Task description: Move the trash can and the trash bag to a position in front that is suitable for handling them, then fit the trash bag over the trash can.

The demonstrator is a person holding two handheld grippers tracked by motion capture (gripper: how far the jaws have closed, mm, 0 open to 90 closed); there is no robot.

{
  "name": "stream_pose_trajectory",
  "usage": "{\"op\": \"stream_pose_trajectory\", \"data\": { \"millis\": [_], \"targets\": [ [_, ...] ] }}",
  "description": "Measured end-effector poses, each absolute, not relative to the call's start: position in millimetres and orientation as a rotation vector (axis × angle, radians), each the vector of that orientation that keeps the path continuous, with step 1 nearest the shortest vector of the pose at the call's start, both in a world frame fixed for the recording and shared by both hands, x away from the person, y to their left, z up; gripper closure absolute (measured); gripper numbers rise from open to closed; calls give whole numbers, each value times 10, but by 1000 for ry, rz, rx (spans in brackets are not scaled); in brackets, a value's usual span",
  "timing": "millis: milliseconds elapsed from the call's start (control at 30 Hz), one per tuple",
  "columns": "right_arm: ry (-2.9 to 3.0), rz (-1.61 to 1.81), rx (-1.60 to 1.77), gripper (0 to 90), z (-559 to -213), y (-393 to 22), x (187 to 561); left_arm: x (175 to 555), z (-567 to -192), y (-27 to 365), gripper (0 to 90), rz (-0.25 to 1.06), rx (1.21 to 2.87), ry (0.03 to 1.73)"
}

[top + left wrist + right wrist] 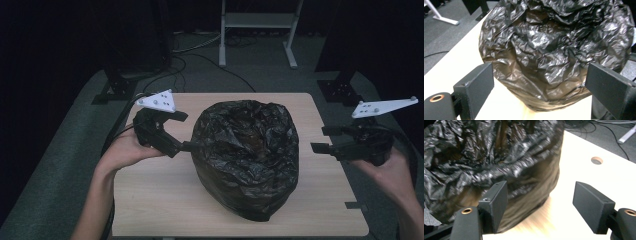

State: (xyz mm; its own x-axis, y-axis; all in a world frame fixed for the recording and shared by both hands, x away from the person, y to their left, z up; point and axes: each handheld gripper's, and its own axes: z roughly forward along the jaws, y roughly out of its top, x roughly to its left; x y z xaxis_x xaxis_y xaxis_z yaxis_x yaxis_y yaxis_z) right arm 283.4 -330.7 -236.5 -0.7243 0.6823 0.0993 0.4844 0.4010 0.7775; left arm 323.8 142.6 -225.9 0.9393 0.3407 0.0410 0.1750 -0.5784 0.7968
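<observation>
Centrally on wooden table (165, 200): crumpled black plastic bag (245, 155), mouth open upward, contents indiscernible, between left gripper (186, 145), jaws apart at bag's side, and right gripper (320, 140), jaws spread wide, empty, just clear.

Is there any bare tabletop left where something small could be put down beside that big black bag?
Yes: the strip between the black bag and the table's near edge, widest at the near-left corner, and a narrower strip along the right edge. The middle is crowded by the bag.
</observation>
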Motion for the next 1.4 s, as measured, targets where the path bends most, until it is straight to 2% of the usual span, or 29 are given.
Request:
{"op": "stream_pose_trajectory", "data": {
  "millis": [400,967,1400],
  "targets": [
    [2401,1198,1114,273,-2521,-3527,2870,3255,-2332,1585,77,242,2168,405],
    [2399,1164,1193,273,-2834,-3600,2877,3165,-2501,1839,77,239,2160,471],
    [2397,1169,1242,273,-3057,-3674,2846,3137,-2645,1893,77,239,2162,494]
  ]
}}
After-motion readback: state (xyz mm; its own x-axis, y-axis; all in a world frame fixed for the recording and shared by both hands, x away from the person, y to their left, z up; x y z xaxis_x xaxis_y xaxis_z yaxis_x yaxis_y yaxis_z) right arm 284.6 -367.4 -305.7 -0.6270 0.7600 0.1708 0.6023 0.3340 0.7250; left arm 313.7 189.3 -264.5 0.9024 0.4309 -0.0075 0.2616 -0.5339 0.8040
